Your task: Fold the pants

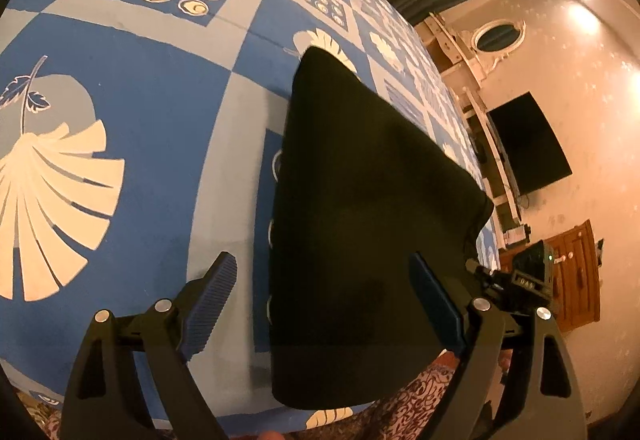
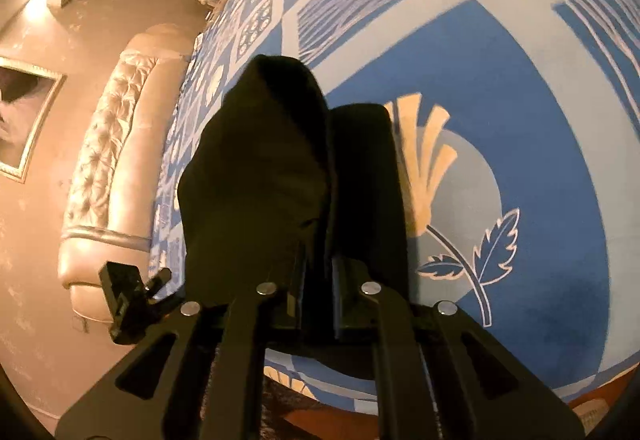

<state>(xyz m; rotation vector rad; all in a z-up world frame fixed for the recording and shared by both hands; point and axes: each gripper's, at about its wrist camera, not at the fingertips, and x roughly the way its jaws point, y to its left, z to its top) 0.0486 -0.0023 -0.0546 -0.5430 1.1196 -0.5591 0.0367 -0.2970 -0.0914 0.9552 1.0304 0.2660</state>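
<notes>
Black pants (image 1: 360, 180) lie lengthwise on a blue patterned bedsheet (image 1: 160, 100), narrowing toward the far end. My left gripper (image 1: 322, 260) is open over their near end. Its left pad (image 1: 212, 300) is well clear of the cloth and its right pad (image 1: 436, 304) is at the cloth's right edge. The right edge of the pants is lifted toward the right gripper's body (image 1: 532, 272). In the right wrist view my right gripper (image 2: 318, 268) is shut on a bunched fold of the pants (image 2: 260, 160), which drapes forward over the bedsheet (image 2: 520, 100).
The bed's near edge is right below both grippers, over a patterned floor covering (image 1: 420, 392). A wall TV (image 1: 528, 144) and a wooden cabinet (image 1: 576, 272) stand beyond the bed's right side. A tufted headboard (image 2: 108, 160) runs along the bed's far side.
</notes>
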